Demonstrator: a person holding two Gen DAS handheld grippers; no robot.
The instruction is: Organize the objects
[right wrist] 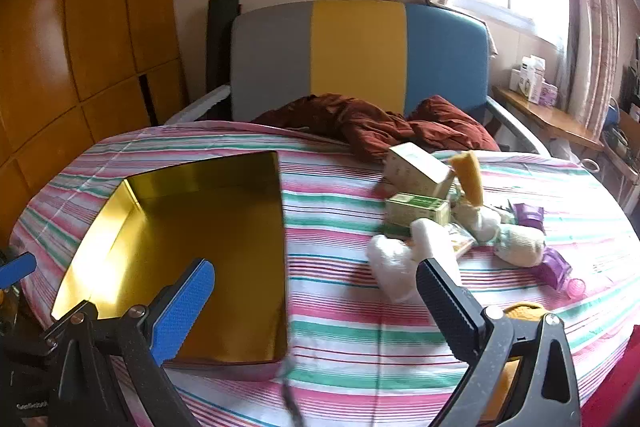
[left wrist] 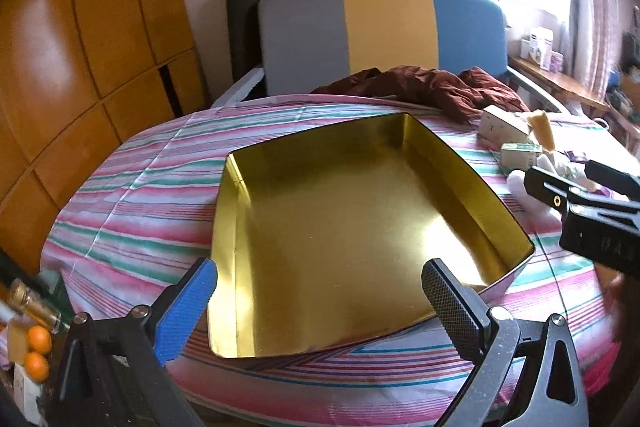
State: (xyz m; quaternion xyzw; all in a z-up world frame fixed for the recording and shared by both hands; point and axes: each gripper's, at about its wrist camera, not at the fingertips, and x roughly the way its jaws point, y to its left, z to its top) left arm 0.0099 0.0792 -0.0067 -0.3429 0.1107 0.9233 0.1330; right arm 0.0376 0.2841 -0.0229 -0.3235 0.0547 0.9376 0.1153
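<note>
Count on the striped-cloth bench [right wrist: 340, 339]: one open gold metal tin [right wrist: 224, 227]; two pale green cardboard boxes [right wrist: 418, 169] [right wrist: 418, 211]; two purple foil sachets [right wrist: 530, 215] [right wrist: 554, 267]; one crumpled rust-brown cloth [right wrist: 372, 125]; two oranges [left wrist: 39, 339] [left wrist: 37, 365] beside it.

A shiny gold tin [left wrist: 352, 227] sits on a worktop [right wrist: 360, 339] cloth striped pink, green and white. The chair back [right wrist: 356, 55] shows grey, yellow and blue panels. Upper centre, a rust-brown garment [right wrist: 372, 127].

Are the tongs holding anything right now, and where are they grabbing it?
No, nothing is held. The left tongs hang wide open over the gold tin, and the right tongs are wide open above the striped cloth, touching nothing.
</note>
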